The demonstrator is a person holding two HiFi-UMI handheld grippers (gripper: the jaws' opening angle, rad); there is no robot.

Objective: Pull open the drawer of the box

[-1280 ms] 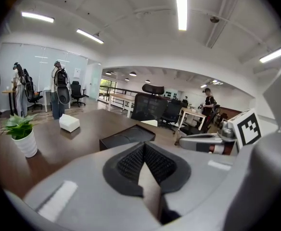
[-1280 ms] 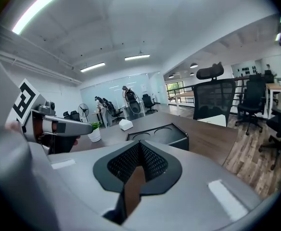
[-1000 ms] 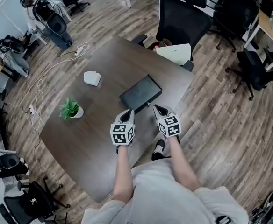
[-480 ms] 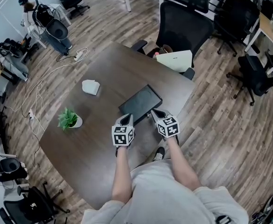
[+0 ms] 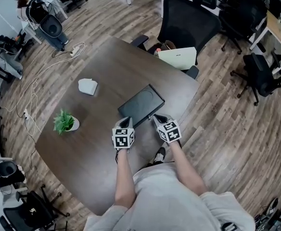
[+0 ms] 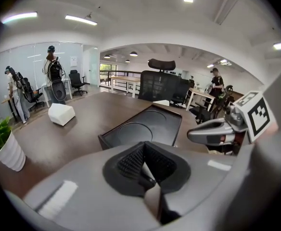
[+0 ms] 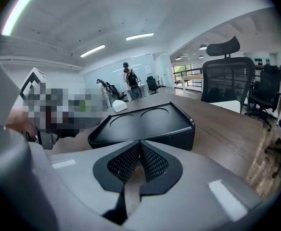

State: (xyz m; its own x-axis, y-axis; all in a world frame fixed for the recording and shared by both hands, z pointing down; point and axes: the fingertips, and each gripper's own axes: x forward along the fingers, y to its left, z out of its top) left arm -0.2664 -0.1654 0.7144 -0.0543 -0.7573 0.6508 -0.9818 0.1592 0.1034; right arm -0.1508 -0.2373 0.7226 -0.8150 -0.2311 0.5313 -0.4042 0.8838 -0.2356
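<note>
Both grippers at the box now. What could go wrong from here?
1. Both the left gripper and right gripper are shut and empty; they may bump the black box instead of gripping.
2. Nothing pins the box, so a pull may slide it across the table toward its near edge.

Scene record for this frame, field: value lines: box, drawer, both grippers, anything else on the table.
box: black box, flat, two round recesses on top, on table
drawer: no part seen pulled out
left gripper: shut, empty, at box's near end
right gripper: shut, empty, same end
other: potted plant, white object, both left of box
</note>
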